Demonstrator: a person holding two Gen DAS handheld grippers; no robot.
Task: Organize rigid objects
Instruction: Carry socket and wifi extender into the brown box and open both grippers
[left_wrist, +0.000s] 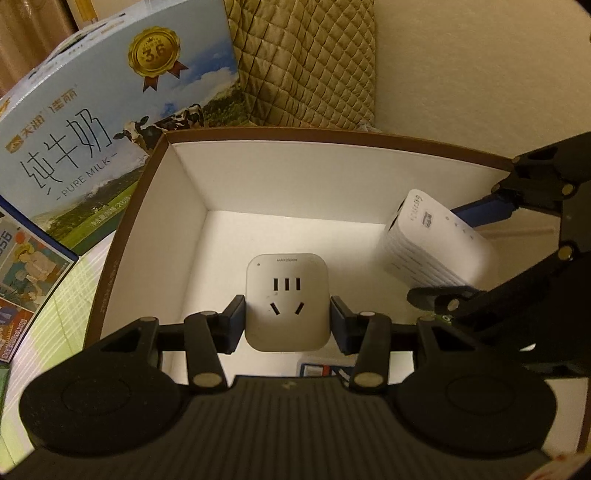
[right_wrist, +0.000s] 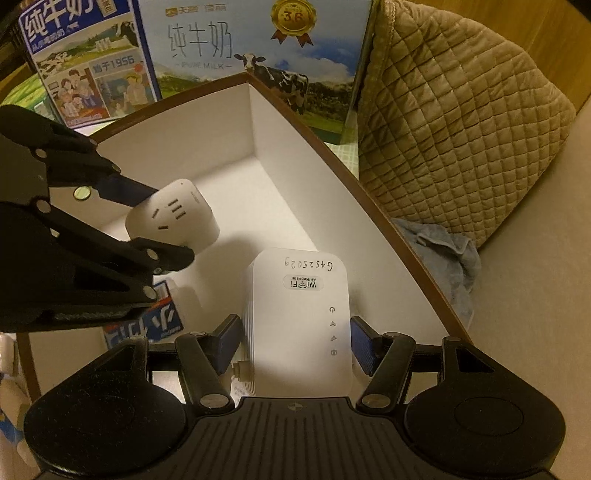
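Note:
My left gripper (left_wrist: 287, 319) is shut on a white square socket adapter (left_wrist: 286, 301) and holds it over the inside of a white box with a brown rim (left_wrist: 332, 134). My right gripper (right_wrist: 295, 339) is shut on a white WiFi repeater (right_wrist: 299, 325) and holds it over the same box (right_wrist: 314, 140). Each gripper shows in the other view: the repeater (left_wrist: 436, 240) at the right, the adapter (right_wrist: 173, 218) at the left. A small blue and white packet (right_wrist: 162, 314) lies in the box under the left gripper.
Milk cartons (left_wrist: 92, 122) stand behind the box on the left. A quilted tan cover (right_wrist: 461, 129) sits beside the box, with a grey-blue cloth (right_wrist: 443, 251) at its foot. Cream surface lies to the right of the box.

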